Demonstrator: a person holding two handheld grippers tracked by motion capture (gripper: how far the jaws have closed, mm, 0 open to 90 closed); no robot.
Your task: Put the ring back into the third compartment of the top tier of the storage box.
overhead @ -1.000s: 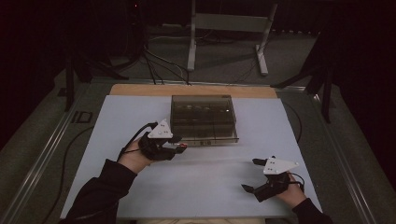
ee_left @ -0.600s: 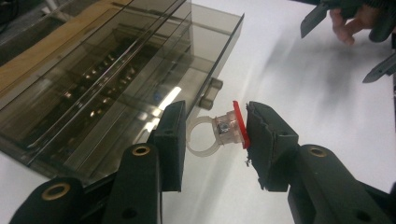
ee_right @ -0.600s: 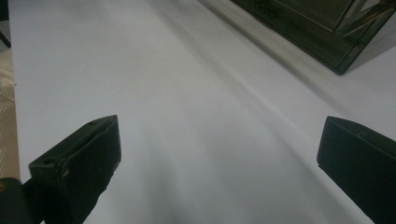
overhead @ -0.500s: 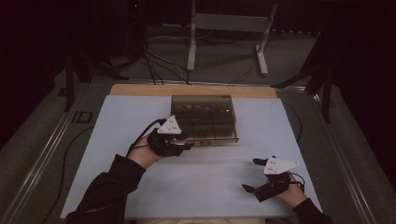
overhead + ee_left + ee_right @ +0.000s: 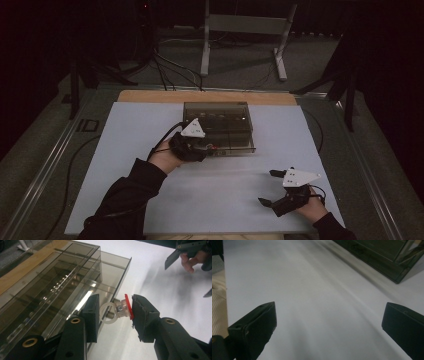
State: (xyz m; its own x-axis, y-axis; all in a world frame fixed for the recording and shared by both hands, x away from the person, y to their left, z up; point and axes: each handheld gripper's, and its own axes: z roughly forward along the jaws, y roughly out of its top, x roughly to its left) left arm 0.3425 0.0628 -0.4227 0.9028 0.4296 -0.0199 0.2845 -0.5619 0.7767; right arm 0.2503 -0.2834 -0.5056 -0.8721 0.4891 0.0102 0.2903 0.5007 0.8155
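The smoky clear box (image 5: 218,127) sits toward the far middle of the white worktop (image 5: 125,150), with a small knob (image 5: 117,311) with a white ring and red disc on its near front edge. The left gripper (image 5: 113,312) has its fingers apart on either side of this knob, not yet clamped. The right gripper (image 5: 272,189), fingers wide apart, rests well apart near the worktop's near right edge, with bare surface between it and the box.
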